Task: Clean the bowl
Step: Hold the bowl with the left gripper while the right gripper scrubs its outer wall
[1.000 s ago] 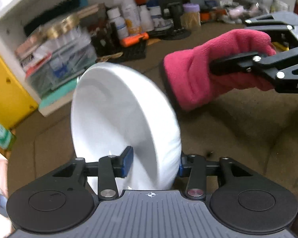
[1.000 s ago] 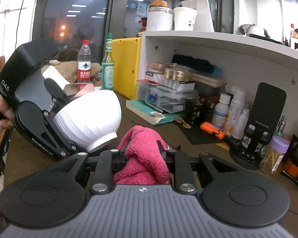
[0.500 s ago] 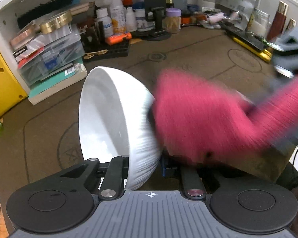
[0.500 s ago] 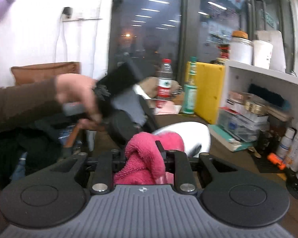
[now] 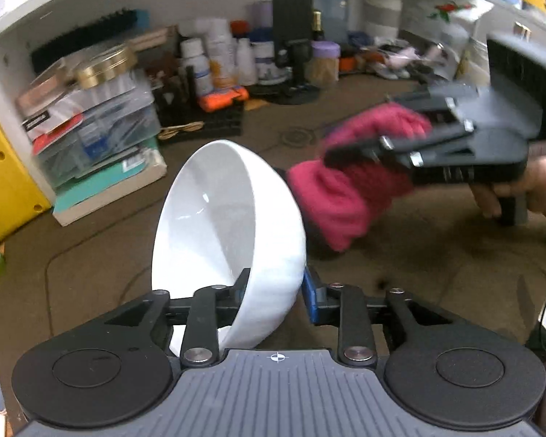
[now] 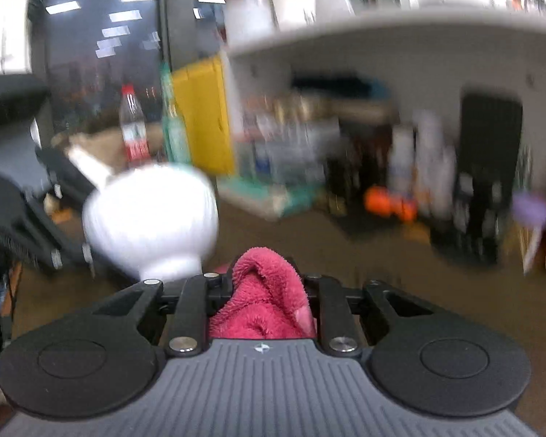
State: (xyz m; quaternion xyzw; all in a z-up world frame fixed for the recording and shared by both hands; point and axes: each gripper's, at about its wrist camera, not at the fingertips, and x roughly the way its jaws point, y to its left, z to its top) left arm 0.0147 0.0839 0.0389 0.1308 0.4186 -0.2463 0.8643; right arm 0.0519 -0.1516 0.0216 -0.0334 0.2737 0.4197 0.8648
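My left gripper (image 5: 275,286) is shut on the rim of a white bowl (image 5: 218,225), held on its side above the brown table with its opening facing left. My right gripper (image 6: 264,284) is shut on a pink cloth (image 6: 267,302). In the left wrist view the right gripper (image 5: 342,162) and the cloth (image 5: 345,189) are just right of the bowl's outer wall, close to it. In the blurred right wrist view the bowl (image 6: 149,218) shows its underside at left, held by the left gripper (image 6: 83,189).
A white shelf unit (image 5: 72,7) at the back holds plastic boxes (image 5: 87,134), bottles (image 5: 214,65), a black phone stand (image 5: 293,32) and an orange item (image 5: 222,100). A yellow cabinet (image 5: 0,160) stands at left. A water bottle (image 6: 133,123) stands behind.
The pink cloth swept down across the bowl's outer side and has now pulled back to the right. The bowl has stayed gripped, tilting slightly.
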